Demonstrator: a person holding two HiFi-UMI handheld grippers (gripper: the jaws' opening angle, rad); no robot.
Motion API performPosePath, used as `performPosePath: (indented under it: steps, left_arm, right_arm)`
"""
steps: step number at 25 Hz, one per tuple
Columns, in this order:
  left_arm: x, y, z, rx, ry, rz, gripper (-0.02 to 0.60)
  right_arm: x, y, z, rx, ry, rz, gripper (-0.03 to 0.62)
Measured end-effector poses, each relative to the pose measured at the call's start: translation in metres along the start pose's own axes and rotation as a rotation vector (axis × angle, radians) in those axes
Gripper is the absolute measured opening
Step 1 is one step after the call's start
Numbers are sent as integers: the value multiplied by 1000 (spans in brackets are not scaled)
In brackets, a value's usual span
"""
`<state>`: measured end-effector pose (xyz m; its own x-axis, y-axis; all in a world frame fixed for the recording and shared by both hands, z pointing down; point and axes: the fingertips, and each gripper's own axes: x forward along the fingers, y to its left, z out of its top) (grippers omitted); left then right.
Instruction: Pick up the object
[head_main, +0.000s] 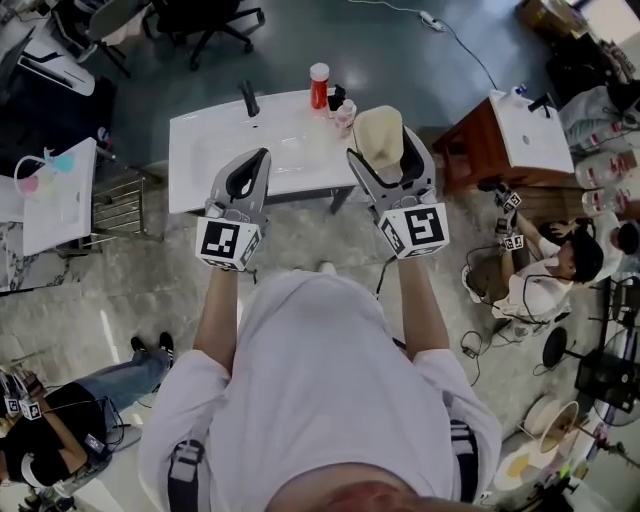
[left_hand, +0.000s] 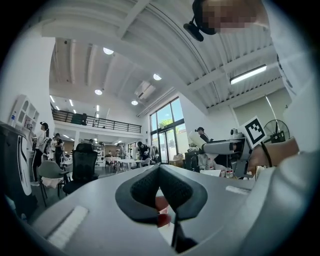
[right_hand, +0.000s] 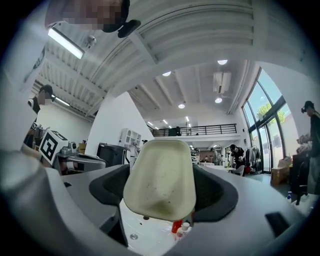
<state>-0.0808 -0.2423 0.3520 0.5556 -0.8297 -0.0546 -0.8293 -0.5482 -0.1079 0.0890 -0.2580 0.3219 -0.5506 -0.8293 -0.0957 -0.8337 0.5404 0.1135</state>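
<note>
My right gripper is shut on a cream, tray-shaped object, held up in the air above the white sink counter. In the right gripper view the object fills the space between the dark pads, its hollow side facing the camera. My left gripper hangs level beside it to the left, its fingertips touching and nothing between them. In the left gripper view the closed jaws of the left gripper point across the room, and the right gripper shows off to the right.
On the counter stand a black faucet, a red bottle and small bottles. A wooden cabinet with a basin is at the right, a white table at the left. People sit on the floor at the right and lower left.
</note>
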Motion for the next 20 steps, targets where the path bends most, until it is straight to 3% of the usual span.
performPosePath:
  steps: [7,20]
  left_arm:
    - [3,-15,6,4,-1,-5,-2]
    - [-4,-34,-19,-66,42,50,-2]
  right_arm:
    - [-12,-9,11,3,-35,-3,394]
    - [-17,-21,-5,14,-29,35,393]
